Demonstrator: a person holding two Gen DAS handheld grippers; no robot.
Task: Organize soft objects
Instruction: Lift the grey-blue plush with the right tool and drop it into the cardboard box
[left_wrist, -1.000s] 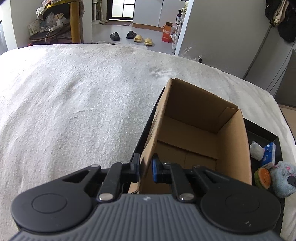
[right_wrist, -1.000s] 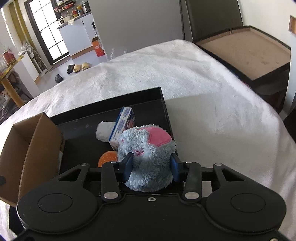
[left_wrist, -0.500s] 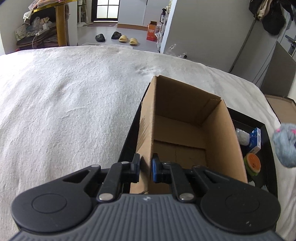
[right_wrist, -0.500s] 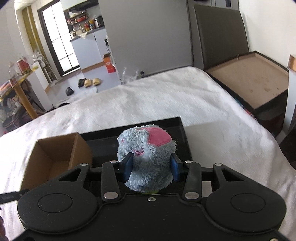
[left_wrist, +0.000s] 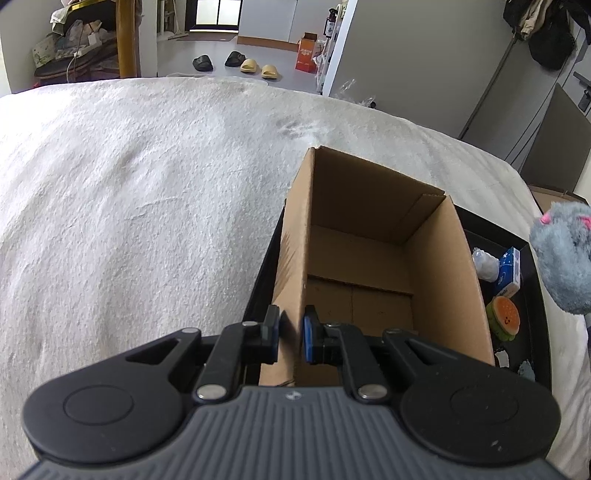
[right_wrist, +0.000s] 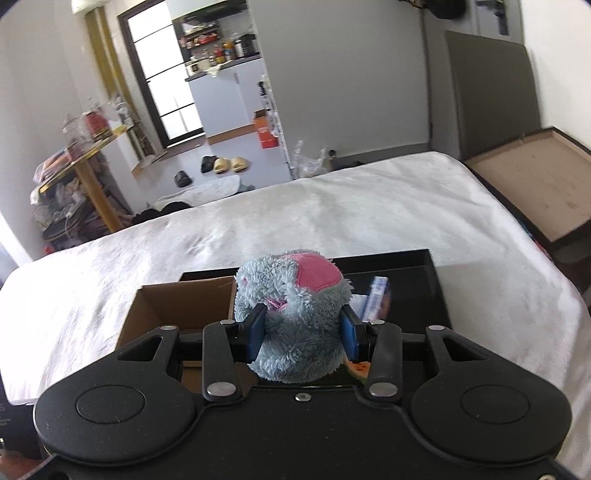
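Observation:
An empty cardboard box (left_wrist: 369, 258) stands in a black tray (left_wrist: 535, 314) on the white bedcover. My left gripper (left_wrist: 291, 334) is shut on the box's near left wall. My right gripper (right_wrist: 303, 328) is shut on a fluffy grey plush toy (right_wrist: 291, 306) with a pink patch, held in the air above the tray, just right of the box (right_wrist: 177, 306). From the left wrist view the plush toy (left_wrist: 565, 258) hangs at the right edge. In the tray lie a burger-shaped toy (left_wrist: 504, 319), a blue tissue pack (left_wrist: 509, 267) and a white soft lump (left_wrist: 484, 264).
The white bedcover (left_wrist: 129, 221) spreads wide to the left of the box. A brown board in a dark frame (right_wrist: 535, 184) stands beside the bed on the right. Slippers (left_wrist: 255, 66) and an orange carton (left_wrist: 308, 51) lie on the floor beyond.
My right gripper has risen with the plush toy, lifting it out of the tray and toward the box. The left gripper keeps its hold on the box wall.

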